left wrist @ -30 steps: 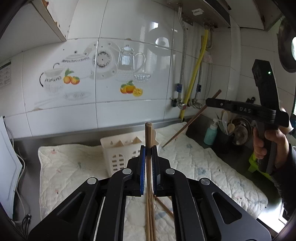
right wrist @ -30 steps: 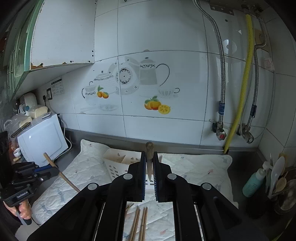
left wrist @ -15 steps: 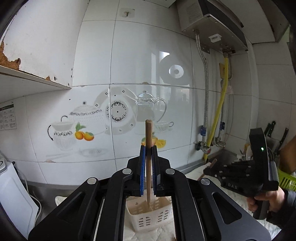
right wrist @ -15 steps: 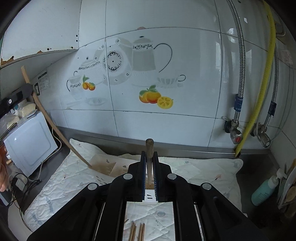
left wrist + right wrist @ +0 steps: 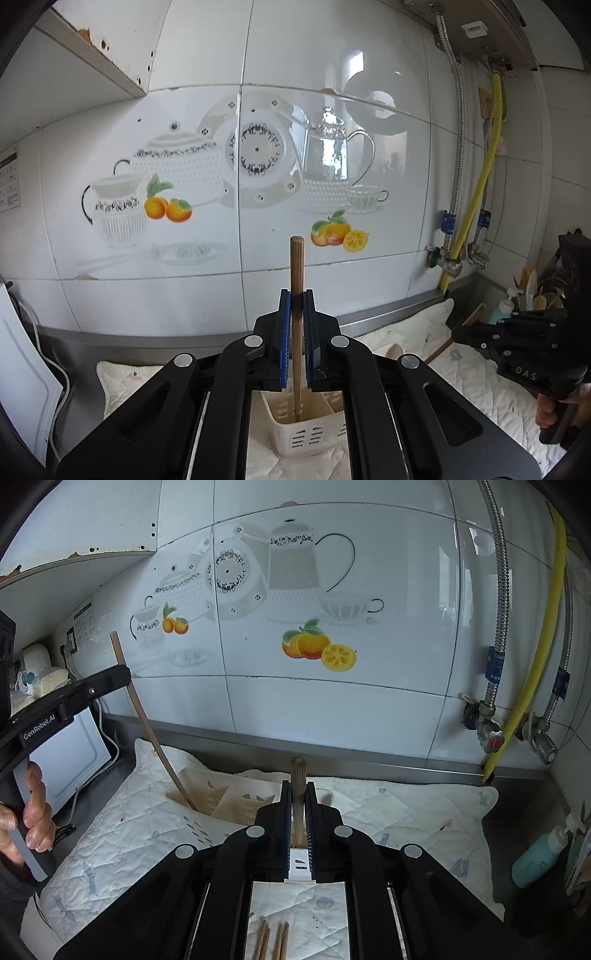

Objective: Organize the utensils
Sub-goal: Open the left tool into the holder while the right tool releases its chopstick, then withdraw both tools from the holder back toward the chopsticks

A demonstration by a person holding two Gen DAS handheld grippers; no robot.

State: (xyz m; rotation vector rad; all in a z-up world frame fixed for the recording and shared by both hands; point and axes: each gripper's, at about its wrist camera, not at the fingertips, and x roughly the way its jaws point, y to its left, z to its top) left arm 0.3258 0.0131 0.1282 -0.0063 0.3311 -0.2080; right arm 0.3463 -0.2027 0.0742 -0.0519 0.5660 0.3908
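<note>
My left gripper [image 5: 296, 306] is shut on a wooden chopstick [image 5: 297, 266], held upright with its lower end inside the cream slotted utensil basket [image 5: 306, 432]. From the right wrist view that chopstick [image 5: 147, 723] leans into the basket's left compartment [image 5: 207, 794]. My right gripper [image 5: 298, 794] is shut on another wooden chopstick [image 5: 298, 775], upright over the basket's right part. The right gripper also shows in the left wrist view [image 5: 517, 343]. Several chopsticks [image 5: 271, 939] lie on the quilted mat [image 5: 388, 812] below my right gripper.
A tiled wall with teapot and fruit decals [image 5: 306, 646] stands close behind. A yellow hose and metal pipes [image 5: 532, 672] hang at the right. A teal bottle [image 5: 535, 856] and a utensil holder [image 5: 535, 291] stand at the right; a white appliance [image 5: 70, 753] at the left.
Both grippers have lowered their chopsticks toward the basket. The left chopstick's tip has gone down into the left compartment, and the right gripper has come closer over the basket.
</note>
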